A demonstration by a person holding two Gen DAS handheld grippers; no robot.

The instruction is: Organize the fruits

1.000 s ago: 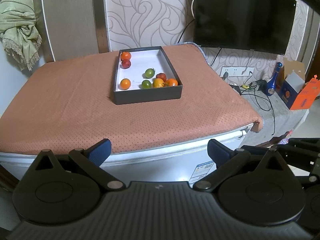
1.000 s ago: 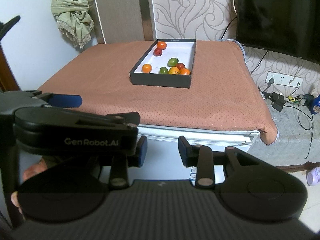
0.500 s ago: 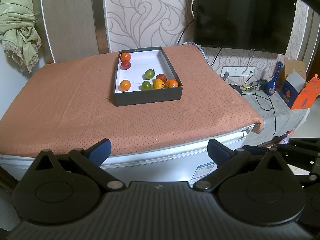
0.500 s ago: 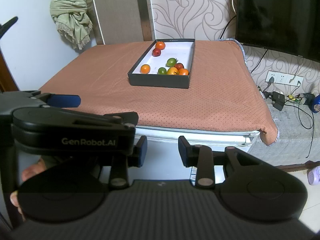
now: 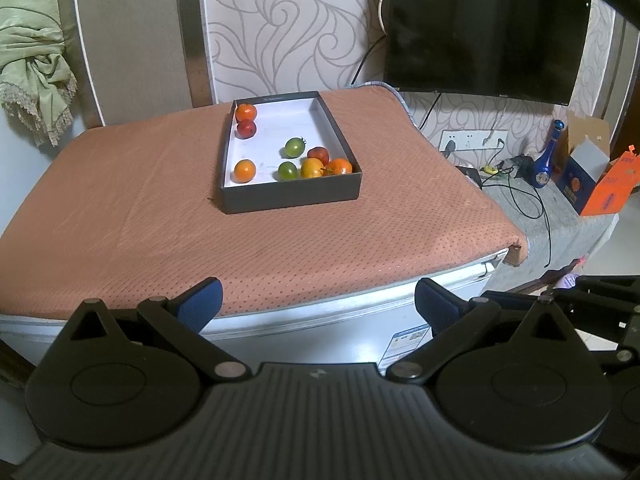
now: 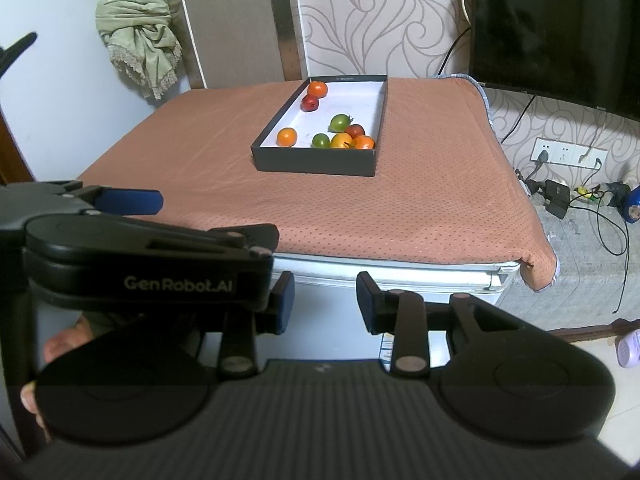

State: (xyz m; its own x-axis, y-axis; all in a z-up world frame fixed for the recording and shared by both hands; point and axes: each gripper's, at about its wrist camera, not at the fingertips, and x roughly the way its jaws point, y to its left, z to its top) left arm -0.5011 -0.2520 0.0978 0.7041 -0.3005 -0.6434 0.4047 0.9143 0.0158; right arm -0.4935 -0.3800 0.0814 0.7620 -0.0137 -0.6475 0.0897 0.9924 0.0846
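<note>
Seven small fruits [image 5: 312, 167] are seen inside a dark shallow box [image 5: 291, 199] on a brown cloth [image 5: 120, 216], upper centre of frame. The left gripper [image 5: 318, 298] is held with jaws wide apart; the right gripper [image 6: 325, 300] is held narrowly parted, nothing between them.

We looked along our left gripper [image 5: 318, 300]; its blue-padded fingers [image 5: 200, 300] stood wide apart with nothing between them, short of the near edge of the brown cloth [image 5: 120, 208]. A dark box [image 5: 292, 198] with a white floor sat on the cloth, well ahead. Inside it lay small fruits: an orange one [image 5: 245, 112] touching a red one [image 5: 246, 129] at the far left corner, a lone orange one [image 5: 244, 171] near left, and five clustered [image 5: 316, 162] near right. A dark screen [image 5: 484, 28] hung on the wall.
</note>
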